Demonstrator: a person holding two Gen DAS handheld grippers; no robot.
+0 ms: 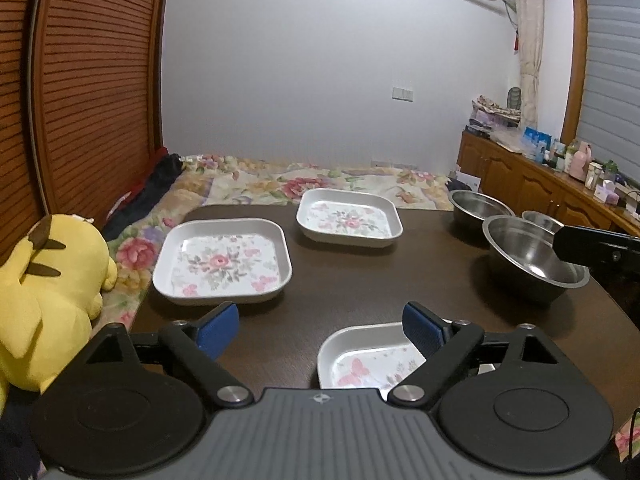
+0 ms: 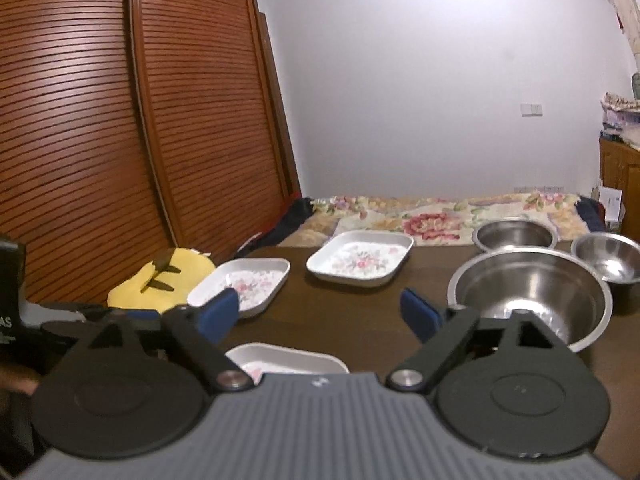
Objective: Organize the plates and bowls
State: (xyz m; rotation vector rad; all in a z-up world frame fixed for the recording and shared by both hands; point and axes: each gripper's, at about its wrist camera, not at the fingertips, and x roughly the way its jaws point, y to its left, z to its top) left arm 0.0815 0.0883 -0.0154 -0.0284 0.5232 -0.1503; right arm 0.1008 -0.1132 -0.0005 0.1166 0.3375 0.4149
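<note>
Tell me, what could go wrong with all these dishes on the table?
The steel bowls stand crowded together near the table's right edge, so lifting one could knock a neighbour off. The near floral plate lies partly hidden under the open left gripper, so it might get bumped.

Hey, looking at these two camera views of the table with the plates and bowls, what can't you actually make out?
- Near plate: left wrist view, its close half hidden by the left claw body; right wrist view shows only a sliver.
- Small bowl: left view, mostly behind the big bowl and the right claw's dark finger.
- Left plate: right view, corner covered by a blue pad.
- Cabinet-top clutter: too small to identify.
</note>
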